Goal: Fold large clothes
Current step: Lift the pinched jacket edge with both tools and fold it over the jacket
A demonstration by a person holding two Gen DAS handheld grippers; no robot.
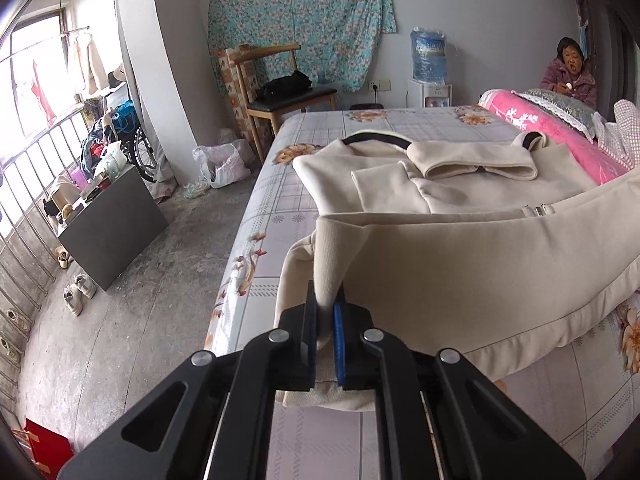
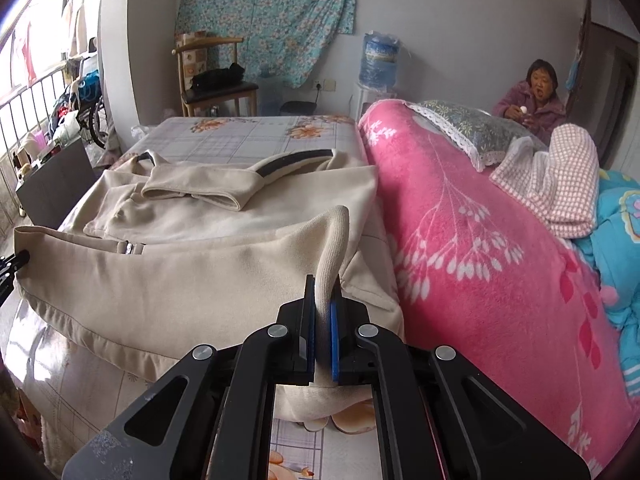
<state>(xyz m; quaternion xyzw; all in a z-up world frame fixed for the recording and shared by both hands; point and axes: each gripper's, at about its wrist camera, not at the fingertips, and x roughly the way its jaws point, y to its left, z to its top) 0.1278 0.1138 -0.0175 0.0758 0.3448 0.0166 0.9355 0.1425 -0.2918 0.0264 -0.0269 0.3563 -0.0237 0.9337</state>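
While gripped, jacket hem (image 1: 460, 272) aloft.

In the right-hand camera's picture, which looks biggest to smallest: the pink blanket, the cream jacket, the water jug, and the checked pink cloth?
As they appear in the right wrist view:
1. Pink blanket and cream jacket: about alike, and both lie near the lens, so I won't rank them.
2. Checked pink cloth.
3. Water jug, smallest, though it stands farthest away.

left gripper (image 1: 326, 300) and right gripper (image 2: 322, 292) both clamped tight, fingers pointing forward, level.
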